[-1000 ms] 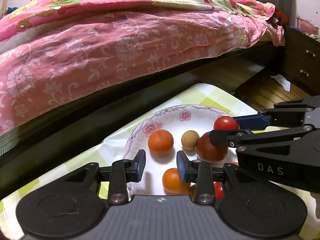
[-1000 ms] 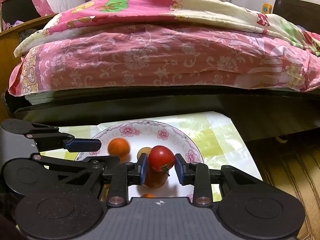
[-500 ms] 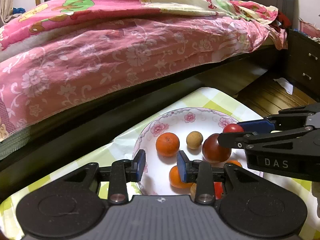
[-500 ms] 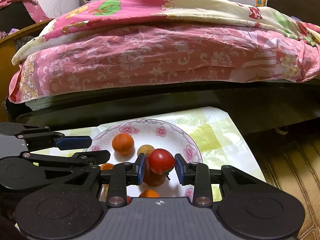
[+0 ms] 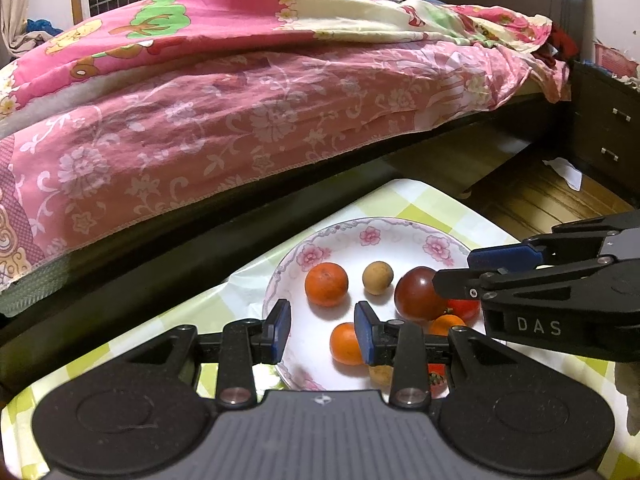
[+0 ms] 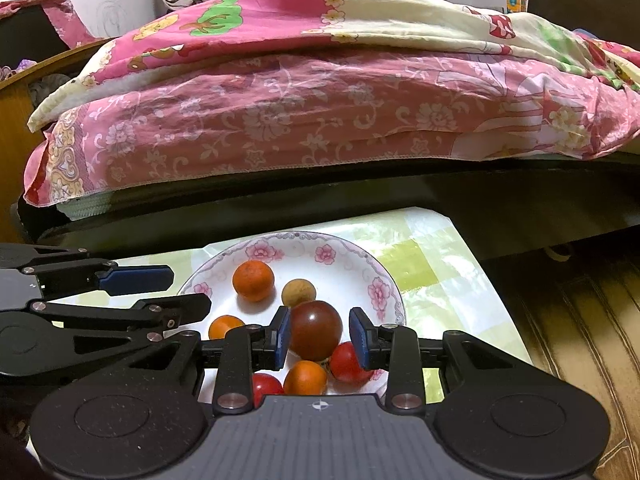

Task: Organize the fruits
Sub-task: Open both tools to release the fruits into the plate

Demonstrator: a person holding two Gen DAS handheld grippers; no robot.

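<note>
Right gripper (image 6: 318,338) spread wide, released, above plate (image 6: 382,276); red tomato (image 6: 349,363) lies near-right among fruit. Left gripper (image 5: 322,330) unclenched, empty, hovering over the plate's near-left rim.

both cameras sit low and close over the near edge of the flowered plate (image 5: 370,236), looking forward past it to the pink bed (image 5: 240,100) behind. the left wrist view stands at the plate's left, angled rightward, and catches the right gripper (image 5: 460,276) beside the plate. the right wrist view stands at the plate's (image 6: 376,276) right, catching the left gripper (image 6: 176,284). both share plate, table and bed.
</note>
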